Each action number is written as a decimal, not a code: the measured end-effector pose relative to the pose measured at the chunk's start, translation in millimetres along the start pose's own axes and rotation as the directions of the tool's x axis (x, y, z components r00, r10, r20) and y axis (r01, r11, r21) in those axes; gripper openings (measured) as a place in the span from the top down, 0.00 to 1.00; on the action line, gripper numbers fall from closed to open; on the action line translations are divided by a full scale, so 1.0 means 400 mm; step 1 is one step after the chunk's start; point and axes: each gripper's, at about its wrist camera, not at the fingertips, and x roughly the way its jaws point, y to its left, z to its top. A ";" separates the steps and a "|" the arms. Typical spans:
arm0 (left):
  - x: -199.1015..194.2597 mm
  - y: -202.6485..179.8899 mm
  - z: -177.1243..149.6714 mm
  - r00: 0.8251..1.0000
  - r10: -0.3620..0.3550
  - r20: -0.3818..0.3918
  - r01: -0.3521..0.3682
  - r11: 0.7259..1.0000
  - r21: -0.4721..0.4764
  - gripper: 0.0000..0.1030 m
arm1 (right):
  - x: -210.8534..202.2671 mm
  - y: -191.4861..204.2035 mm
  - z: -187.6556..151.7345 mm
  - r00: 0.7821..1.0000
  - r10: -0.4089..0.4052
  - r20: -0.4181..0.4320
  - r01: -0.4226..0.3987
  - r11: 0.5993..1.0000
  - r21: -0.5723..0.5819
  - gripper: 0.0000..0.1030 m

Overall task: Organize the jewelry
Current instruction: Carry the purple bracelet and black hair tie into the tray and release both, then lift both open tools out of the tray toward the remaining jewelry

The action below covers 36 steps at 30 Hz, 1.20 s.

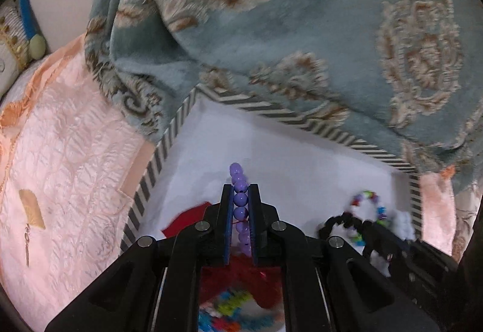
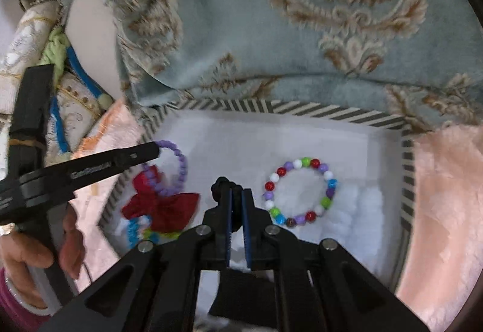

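A white box with a striped rim [image 1: 163, 150] [image 2: 226, 105] lies on the bedding. My left gripper [image 1: 240, 190] [image 2: 154, 149] is shut on a purple bead bracelet [image 1: 240, 199] [image 2: 181, 164], which hangs over the box's left end above a red bow [image 2: 163, 205] [image 1: 193, 217]. My right gripper [image 2: 237, 193] is shut on a black knotted band [image 2: 223, 184] [image 1: 344, 220] over the middle of the box. A multicoloured bead bracelet [image 2: 302, 193] [image 1: 371, 205] lies flat on white padding just right of its tips. Another bright bead piece [image 2: 142, 229] sits under the bow.
A blue-grey blanket with beige floral pattern [image 2: 271, 30] bunches against the box's far rim. Pink quilted fabric [image 1: 60, 166] [image 2: 443, 196] flanks both sides. A person's hand [image 2: 27, 256] holds the left gripper's handle. A blue-trimmed cushion [image 1: 25, 5] lies far left.
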 end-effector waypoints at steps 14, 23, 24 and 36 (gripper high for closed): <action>-0.007 0.030 -0.065 1.000 0.025 -0.010 -0.025 1.000 0.000 0.86 | -0.004 -0.017 -0.027 0.999 -0.031 -0.013 0.031 0.999 0.030 0.63; -0.114 0.014 -0.156 0.999 0.029 0.022 -0.030 0.999 0.044 0.86 | -0.139 0.013 -0.087 0.994 -0.077 0.080 0.076 0.997 0.013 0.56; -0.122 0.006 -0.165 0.999 0.031 0.024 -0.032 0.998 0.050 0.86 | -0.153 0.020 -0.095 0.992 -0.084 0.090 0.084 0.996 0.010 0.56; -0.246 -0.001 -0.260 0.996 0.042 0.080 -0.048 0.996 0.074 0.86 | -0.254 0.069 -0.182 0.982 -0.146 0.123 0.145 0.989 0.012 0.49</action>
